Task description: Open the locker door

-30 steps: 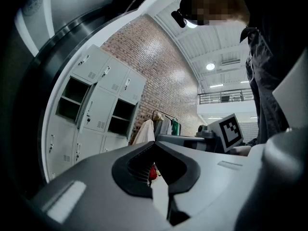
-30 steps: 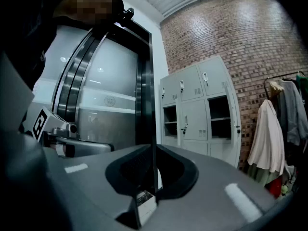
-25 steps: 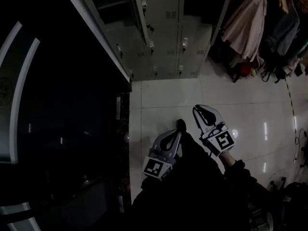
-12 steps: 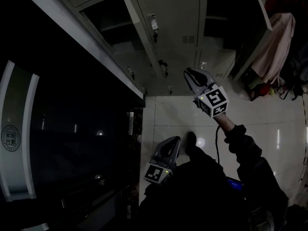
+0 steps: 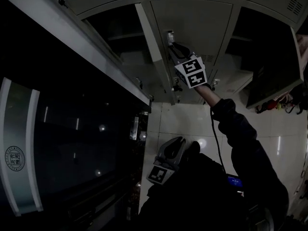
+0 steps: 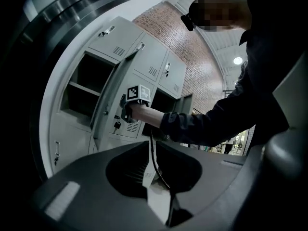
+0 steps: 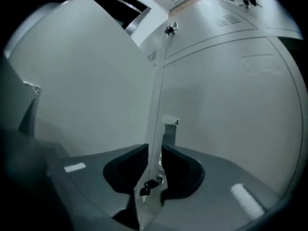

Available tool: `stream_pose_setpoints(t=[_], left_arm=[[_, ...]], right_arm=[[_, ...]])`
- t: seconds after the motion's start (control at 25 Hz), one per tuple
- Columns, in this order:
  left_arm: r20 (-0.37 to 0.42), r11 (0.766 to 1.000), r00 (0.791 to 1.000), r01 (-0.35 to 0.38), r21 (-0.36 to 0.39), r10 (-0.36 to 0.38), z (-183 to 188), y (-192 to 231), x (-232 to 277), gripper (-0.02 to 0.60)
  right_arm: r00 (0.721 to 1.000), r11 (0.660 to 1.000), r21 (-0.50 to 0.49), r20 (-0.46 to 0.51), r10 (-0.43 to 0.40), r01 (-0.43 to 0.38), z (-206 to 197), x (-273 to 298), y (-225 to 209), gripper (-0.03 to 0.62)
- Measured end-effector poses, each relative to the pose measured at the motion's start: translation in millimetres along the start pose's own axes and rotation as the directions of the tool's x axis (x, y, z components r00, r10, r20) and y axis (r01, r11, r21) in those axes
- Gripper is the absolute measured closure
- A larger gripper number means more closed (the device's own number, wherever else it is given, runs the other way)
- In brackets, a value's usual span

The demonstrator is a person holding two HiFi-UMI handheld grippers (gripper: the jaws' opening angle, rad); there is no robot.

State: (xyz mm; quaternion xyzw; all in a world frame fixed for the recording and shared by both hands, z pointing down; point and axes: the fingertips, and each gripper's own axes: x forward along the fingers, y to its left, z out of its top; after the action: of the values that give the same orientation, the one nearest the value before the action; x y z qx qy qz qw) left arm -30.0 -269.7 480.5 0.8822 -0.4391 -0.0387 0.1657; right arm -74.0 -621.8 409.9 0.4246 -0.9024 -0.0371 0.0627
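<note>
A bank of grey lockers fills the top of the head view. One tall locker door (image 5: 153, 52) (image 6: 113, 94) stands ajar, seen edge-on beside its dark open compartment. My right gripper (image 5: 170, 39) (image 6: 123, 112) is raised to that door's free edge. In the right gripper view the door edge (image 7: 155, 109) runs between the jaws of the right gripper (image 7: 154, 152), which are closed on it. A lock with a hanging key (image 7: 148, 185) sits low between them. My left gripper (image 5: 180, 141) (image 6: 150, 145) hangs low by my body, shut and holding nothing.
More lockers stand to the right, one with its door (image 5: 269, 76) swung open. A dark glossy panel (image 5: 62, 143) with a pale frame (image 5: 82, 42) fills the left. Shiny tiled floor (image 5: 185, 121) lies below. Bags and clothes (image 5: 276, 105) sit at the right edge.
My right gripper rose from floor level up to the locker door and closed on its edge. The head view tilted up toward the lockers. The left gripper stayed low.
</note>
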Motion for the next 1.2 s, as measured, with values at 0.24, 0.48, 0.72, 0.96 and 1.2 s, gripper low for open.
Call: stream_pose_setpoints(t=[0.24, 0.48, 0.72, 0.96, 1.2], left_arm=[[0.000, 0.999, 1.000, 0.030, 0.023, -0.030, 27.5, 46.4, 1.6, 0.535], [-0.016, 0.996, 0.997, 0.080, 0.027, -0.080, 31.4, 63.1, -3.0, 0.537], [-0.043, 0.981, 0.981, 0.191, 0.018, -0.190, 23.1, 42.9, -4.8, 0.537], [-0.087, 0.964, 0.960, 0.267, 0.009, -0.265, 5.9, 21.5, -9.2, 0.537], [-0.100, 0.959, 0.954, 0.283, -0.015, -0.283, -5.8, -2.8, -14.0, 0.537]], right_arm=[[0.995, 0.995, -0.010, -0.036, -0.098, 0.097, -2.9, 37.2, -3.3, 0.518], [0.991, 0.991, 0.030, -0.030, -0.132, 0.133, -6.5, 40.9, -4.5, 0.566], [0.999, 0.997, -0.063, 0.031, 0.044, -0.042, -4.6, -17.8, 35.8, 0.549], [0.992, 0.988, -0.129, 0.082, 0.095, -0.084, -6.7, -98.0, 60.3, 0.542], [0.994, 0.987, -0.146, 0.085, 0.075, -0.062, -8.9, -138.9, 57.8, 0.531]])
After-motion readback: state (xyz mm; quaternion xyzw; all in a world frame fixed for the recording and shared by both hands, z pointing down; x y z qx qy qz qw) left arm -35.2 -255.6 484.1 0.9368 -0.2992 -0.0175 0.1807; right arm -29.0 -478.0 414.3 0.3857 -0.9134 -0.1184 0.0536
